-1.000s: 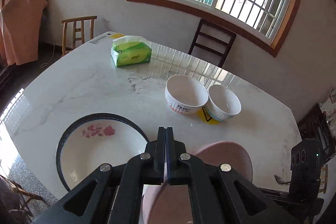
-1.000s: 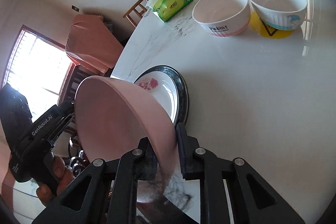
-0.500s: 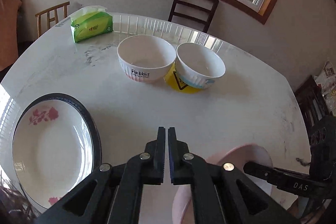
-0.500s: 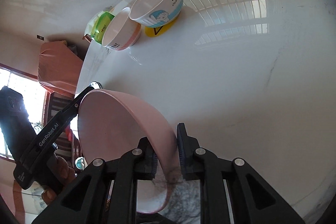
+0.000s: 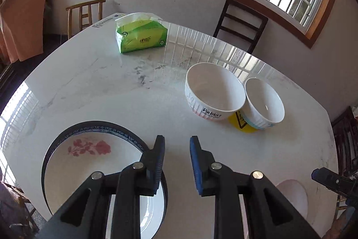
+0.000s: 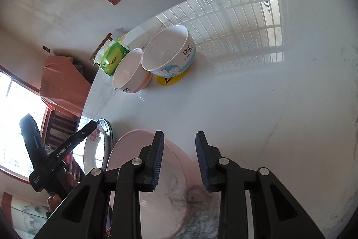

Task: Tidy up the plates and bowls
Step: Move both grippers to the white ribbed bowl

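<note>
My right gripper is opening its jaws. The near rim of the pink plate lies between them, and the pads stand off it. That pink plate rests flat on the white table near its front edge. My left gripper is also opening, with nothing between its fingers. It hovers over the right edge of the rose-patterned plate with a dark rim. A white "Rabbit" bowl and a white bowl on a yellow coaster stand side by side further back.
A green tissue pack lies at the far side of the marble table. Wooden chairs stand behind the table under the window. The left gripper and a hand show at the left of the right wrist view.
The pink plate, held tilted in the shut right gripper before, now lies flat and the right jaws have parted. The left gripper went from shut to open and came down beside the rose plate.
</note>
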Demonstrator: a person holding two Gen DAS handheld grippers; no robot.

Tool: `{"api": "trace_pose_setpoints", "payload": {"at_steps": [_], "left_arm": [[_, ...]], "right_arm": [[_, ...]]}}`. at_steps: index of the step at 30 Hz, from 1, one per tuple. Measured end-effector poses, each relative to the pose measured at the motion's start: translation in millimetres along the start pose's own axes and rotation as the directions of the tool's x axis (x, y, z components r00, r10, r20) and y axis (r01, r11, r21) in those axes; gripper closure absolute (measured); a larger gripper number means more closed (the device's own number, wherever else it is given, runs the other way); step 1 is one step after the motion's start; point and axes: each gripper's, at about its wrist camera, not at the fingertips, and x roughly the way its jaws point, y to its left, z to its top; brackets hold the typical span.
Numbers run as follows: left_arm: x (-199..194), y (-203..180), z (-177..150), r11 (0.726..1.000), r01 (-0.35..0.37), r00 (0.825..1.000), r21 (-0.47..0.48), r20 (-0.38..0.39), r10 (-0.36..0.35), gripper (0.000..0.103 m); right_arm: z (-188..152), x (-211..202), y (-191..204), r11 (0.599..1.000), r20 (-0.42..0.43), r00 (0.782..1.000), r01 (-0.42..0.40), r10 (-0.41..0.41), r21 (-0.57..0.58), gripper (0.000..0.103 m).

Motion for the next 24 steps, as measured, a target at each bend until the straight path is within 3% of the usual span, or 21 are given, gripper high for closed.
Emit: {"api": "trace_pose_setpoints", "payload": {"at_steps": [5,7,14,19,24], "left_arm": [[19,7,38,1.0,0.001,0.999,-0.027,-0.034,-0.002,0.079],[29,8,53,0.999,0.027,0.998,-0.034,-0.06,-0.03,0.079],[73,6,90,0.997,0.075,0.987,-0.017,-0.14,-0.077,0.079],[103,5,107,0.995,0.097,0.979,-0.018,-0.179,-0.099,0.079],[122,-1,116,0.992,0.127,0.976,-0.006,-0.176,-0.126,0.078]], "right_arm": [[26,10,39,0.992,-0.071,0.99,-0.127,0.126,-0.009,0.07],[38,25,55,0.99,-0.103,0.985,-0.138,0.137,0.003,0.07],[71,91,79,0.992,-0.165,0.981,-0.087,0.103,0.096,0.07],[80,122,80,0.985,-0.16,0.985,-0.039,0.066,0.166,0.07],[88,144,75,0.973,-0.164,0.986,0.027,0.012,0.231,0.071]]}}
